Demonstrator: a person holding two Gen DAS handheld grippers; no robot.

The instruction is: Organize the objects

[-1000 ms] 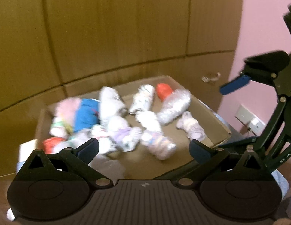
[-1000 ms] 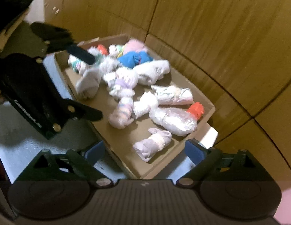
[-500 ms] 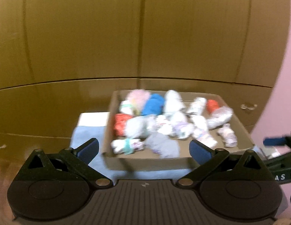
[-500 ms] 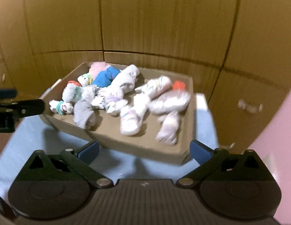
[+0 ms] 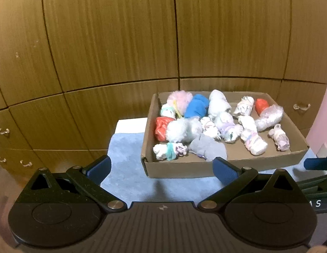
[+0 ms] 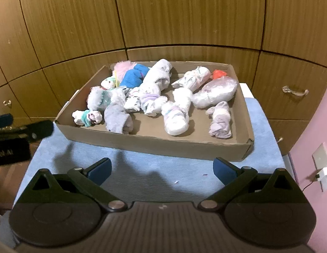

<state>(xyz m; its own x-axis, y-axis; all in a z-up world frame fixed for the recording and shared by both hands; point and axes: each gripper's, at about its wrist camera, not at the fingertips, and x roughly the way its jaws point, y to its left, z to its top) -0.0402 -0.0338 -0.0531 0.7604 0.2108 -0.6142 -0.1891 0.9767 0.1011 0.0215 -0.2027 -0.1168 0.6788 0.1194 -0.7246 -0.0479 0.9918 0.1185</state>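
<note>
A shallow cardboard box [image 5: 184, 167] [image 6: 155, 143] sits on a blue cloth [image 6: 142, 168] and holds several rolled sock bundles. Among them are a blue one [image 5: 196, 105] [image 6: 134, 76], a grey one [image 5: 207, 147] [image 6: 118, 118], a red one [image 5: 161, 127] and a clear plastic-wrapped one [image 6: 214, 91]. My left gripper [image 5: 161, 169] is open and empty, in front of the box's left front corner. My right gripper [image 6: 162, 169] is open and empty over the cloth, in front of the box.
Brown wooden cabinet doors [image 5: 121, 42] with small metal handles [image 6: 295, 90] stand behind the box. A pink wall [image 6: 319, 126] with a socket [image 6: 321, 158] is at the right. The left gripper's fingers [image 6: 22, 130] show at the left edge of the right wrist view.
Both grippers have pulled back and swung round to face the box squarely from the front. The box's contents have not moved. Both stay open.
</note>
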